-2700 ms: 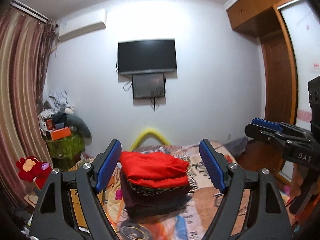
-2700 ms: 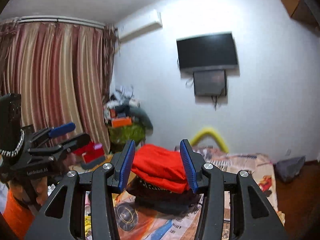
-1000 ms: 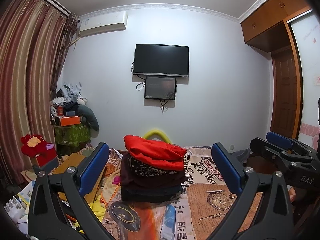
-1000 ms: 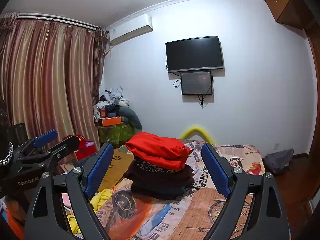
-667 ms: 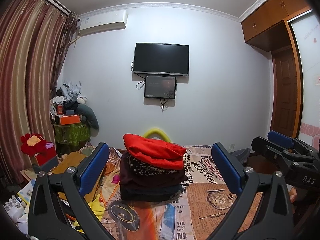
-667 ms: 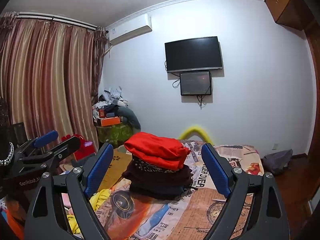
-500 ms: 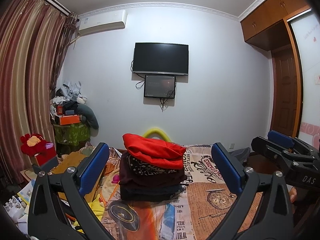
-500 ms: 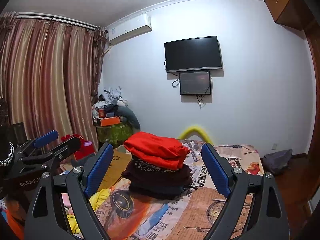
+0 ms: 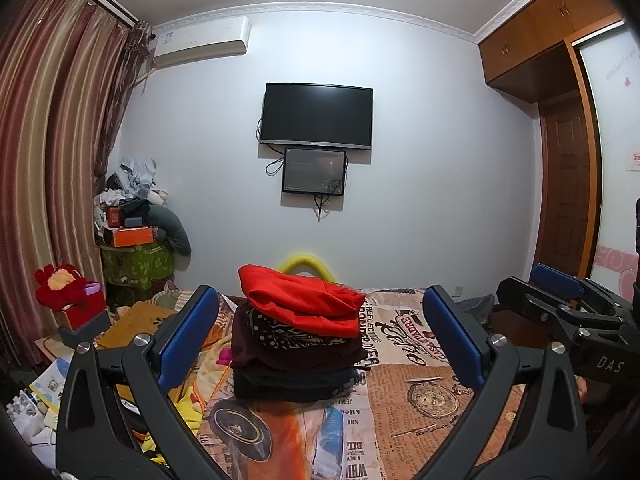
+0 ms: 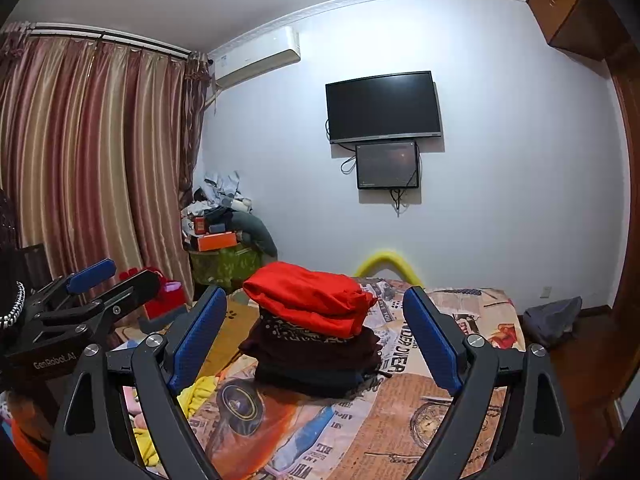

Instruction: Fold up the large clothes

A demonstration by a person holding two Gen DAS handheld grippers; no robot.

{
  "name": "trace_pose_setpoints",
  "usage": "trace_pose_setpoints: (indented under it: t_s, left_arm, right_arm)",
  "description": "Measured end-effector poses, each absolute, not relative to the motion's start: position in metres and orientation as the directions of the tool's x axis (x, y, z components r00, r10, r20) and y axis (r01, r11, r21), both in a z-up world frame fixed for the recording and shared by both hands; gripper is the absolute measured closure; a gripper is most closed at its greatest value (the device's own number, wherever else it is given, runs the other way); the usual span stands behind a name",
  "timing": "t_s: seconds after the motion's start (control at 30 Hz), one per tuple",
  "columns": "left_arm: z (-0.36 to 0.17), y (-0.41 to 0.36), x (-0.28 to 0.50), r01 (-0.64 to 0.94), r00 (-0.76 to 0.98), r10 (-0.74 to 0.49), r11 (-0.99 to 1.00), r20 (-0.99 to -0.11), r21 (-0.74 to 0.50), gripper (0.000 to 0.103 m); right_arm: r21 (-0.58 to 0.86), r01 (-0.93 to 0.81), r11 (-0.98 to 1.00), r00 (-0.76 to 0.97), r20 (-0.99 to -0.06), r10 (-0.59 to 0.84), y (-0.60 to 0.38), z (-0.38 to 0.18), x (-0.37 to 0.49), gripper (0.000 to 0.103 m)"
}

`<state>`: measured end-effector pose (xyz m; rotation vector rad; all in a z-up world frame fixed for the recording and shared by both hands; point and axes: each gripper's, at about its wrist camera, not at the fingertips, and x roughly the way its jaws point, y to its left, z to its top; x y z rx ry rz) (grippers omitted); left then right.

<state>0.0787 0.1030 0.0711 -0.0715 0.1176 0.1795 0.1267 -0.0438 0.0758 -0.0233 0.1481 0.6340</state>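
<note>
Both tools (image 9: pixel 320 336) have backed off the squared cloth stack (image 9: pixel 298 340).

White letters reading "DAS" are showing on the black body of the right gripper (image 9: pixel 560 300), and "GenRobot.AI" is showing on the left gripper (image 10: pixel 104 284). The newspaper-print bedsheet (image 9: pixel 400 364) is carrying upside-down headlines, with "REFLECTIONS" and "MICKEY MOUSE" just legible beside the stack of folded clothes (image 9: pixel 298 336). A pink-and-white sign on the right-hand wall (image 9: pixel 632 160) is sitting too small to read.
</note>
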Motion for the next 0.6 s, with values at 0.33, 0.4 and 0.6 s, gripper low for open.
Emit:
trace_pose_setpoints:
  t_s: [0.33,0.4,0.6]
  left_arm:
    - [0.0706,0.1044,0.0805,-0.169,0.979,0.16,0.984,-0.128,-0.058,0.001]
    - [0.0699,0.1033,0.0807,-0.173,0.978,0.165,0.983,-0.127,-0.055,0.001]
    - [0.0688,0.1014,0.0806,-0.17,0.978,0.162,0.984,-0.129,-0.05,0.001]
  right_arm:
    - [0.03,-0.584,0.811,0.801,-0.144,0.582,-0.0448,0.0756,0.129,0.015]
    - [0.033,-0.582,0.813,0.802,-0.144,0.58,-0.0448,0.0753,0.1298,0.015]
    - [0.038,-0.577,0.816,0.804,-0.147,0.576,-0.0457,0.0732,0.1306,0.015]
